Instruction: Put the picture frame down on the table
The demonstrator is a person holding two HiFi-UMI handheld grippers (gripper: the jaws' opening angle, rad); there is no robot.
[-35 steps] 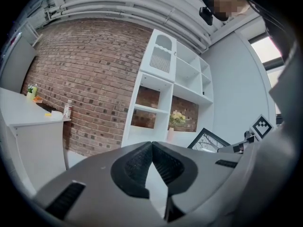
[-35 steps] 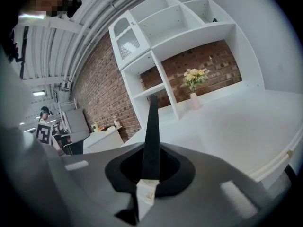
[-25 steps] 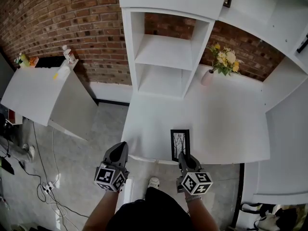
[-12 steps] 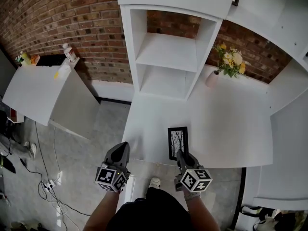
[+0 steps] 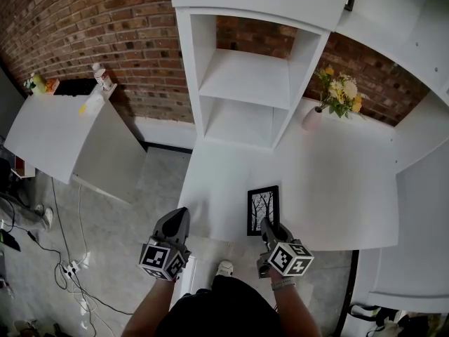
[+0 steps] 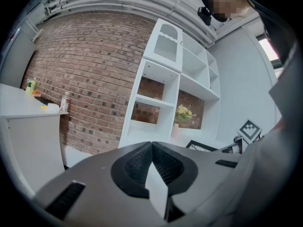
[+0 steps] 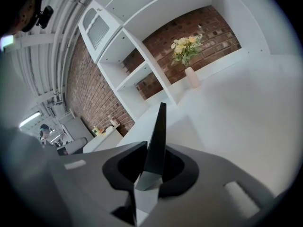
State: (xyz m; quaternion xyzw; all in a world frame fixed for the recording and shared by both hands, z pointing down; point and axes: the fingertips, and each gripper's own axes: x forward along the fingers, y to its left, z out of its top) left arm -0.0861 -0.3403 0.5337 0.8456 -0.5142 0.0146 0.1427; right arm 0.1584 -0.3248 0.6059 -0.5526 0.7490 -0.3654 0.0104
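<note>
A black picture frame (image 5: 263,210) with a tree print lies face up near the front edge of the white table (image 5: 330,188). My right gripper (image 5: 268,225) is at the frame's near edge. In the right gripper view the frame (image 7: 158,131) shows edge-on between the jaws, with dark gaps on both sides of it. These jaws have just been opening and now stand open around the frame. My left gripper (image 5: 177,215) hangs off the table's front left corner over the floor. Its pads (image 6: 152,144) meet and it is shut on nothing.
A white shelf unit (image 5: 242,83) stands at the back of the table against the brick wall. A vase of yellow flowers (image 5: 312,118) is at the back right. A white cabinet (image 5: 63,132) stands to the left, with cables (image 5: 70,265) on the floor.
The right gripper has shifted a little to the right, and the frame's face now shows wider and flatter on the table. The left gripper has stayed put.
</note>
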